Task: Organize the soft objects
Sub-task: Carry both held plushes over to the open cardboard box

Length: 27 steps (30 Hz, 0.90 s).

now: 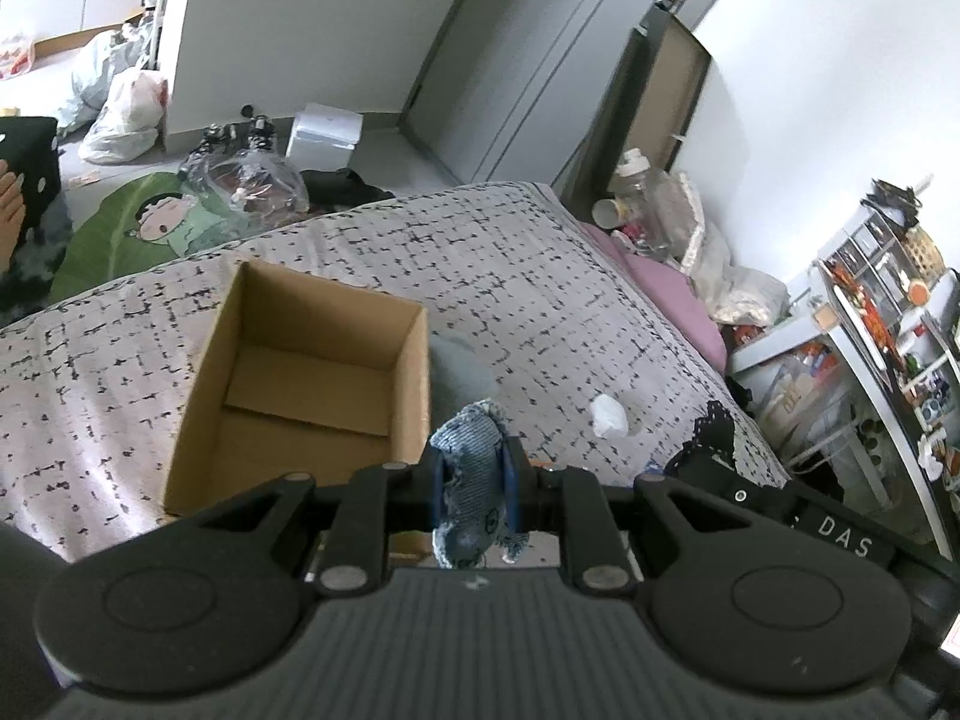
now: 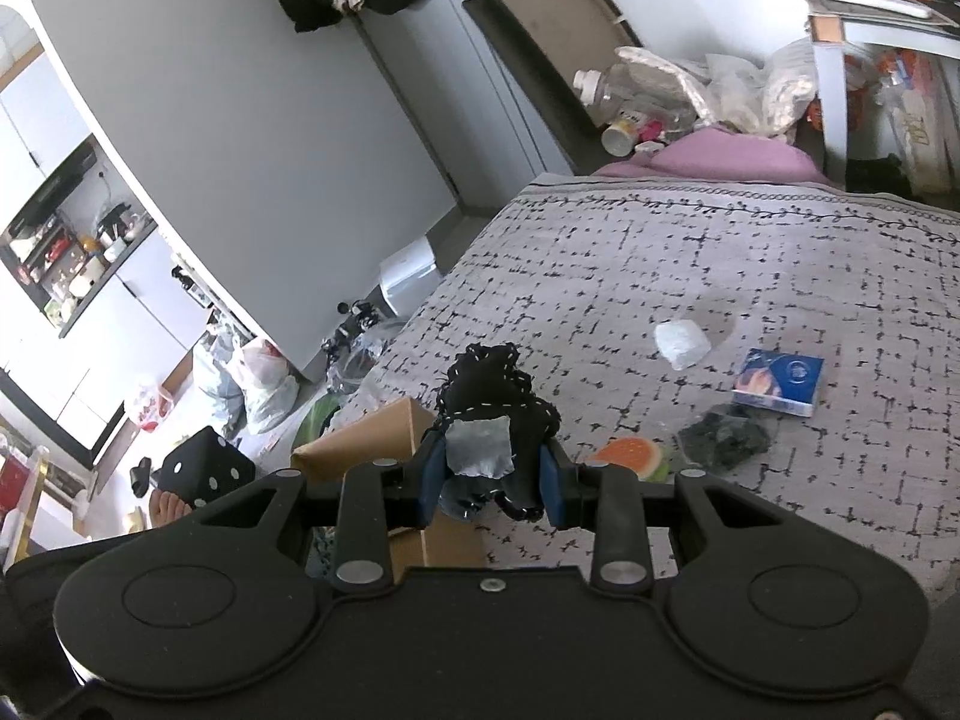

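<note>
My left tool pinches a blue denim cloth; open cardboard box just ahead-left on the bed. Right tool clamps a black stitched cloth; white wad farther ahead-right.

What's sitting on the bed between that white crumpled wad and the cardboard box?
In the left wrist view, a grey soft lump lies against the cardboard box, with bare bedspread from there to the white crumpled wad.
</note>
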Motion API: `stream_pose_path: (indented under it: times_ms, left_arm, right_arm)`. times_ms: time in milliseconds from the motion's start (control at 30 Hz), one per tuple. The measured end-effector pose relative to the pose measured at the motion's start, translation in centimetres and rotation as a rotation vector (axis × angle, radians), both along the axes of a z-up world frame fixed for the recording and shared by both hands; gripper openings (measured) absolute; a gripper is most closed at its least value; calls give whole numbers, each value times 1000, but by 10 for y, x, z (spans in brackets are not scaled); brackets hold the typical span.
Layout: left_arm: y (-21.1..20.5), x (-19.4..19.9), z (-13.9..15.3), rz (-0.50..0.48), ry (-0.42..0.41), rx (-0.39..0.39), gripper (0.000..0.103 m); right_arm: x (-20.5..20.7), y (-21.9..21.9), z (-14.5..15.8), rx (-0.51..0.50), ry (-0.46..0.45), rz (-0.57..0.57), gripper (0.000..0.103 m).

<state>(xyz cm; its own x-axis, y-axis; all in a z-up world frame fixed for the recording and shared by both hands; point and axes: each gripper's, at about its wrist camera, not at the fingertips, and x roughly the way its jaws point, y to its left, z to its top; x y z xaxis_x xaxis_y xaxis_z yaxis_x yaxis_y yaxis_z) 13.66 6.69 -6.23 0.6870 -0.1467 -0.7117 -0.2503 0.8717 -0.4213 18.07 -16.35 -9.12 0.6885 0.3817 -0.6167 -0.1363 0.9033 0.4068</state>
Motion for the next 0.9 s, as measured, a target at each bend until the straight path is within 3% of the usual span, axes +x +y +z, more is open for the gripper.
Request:
stream_pose_path:
  times_ms: [467, 633, 900]
  left_arm:
    - [47, 12, -20, 71, 51, -13, 18]
    - [56, 19, -31, 93, 68, 48, 18]
    - [71, 28, -59, 110, 160, 21, 18]
  right_arm:
    - [16, 50, -14, 5, 44, 76, 32]
    - [23, 67, -24, 5, 71, 102, 32]
    - [27, 95, -46, 5, 133, 152, 32]
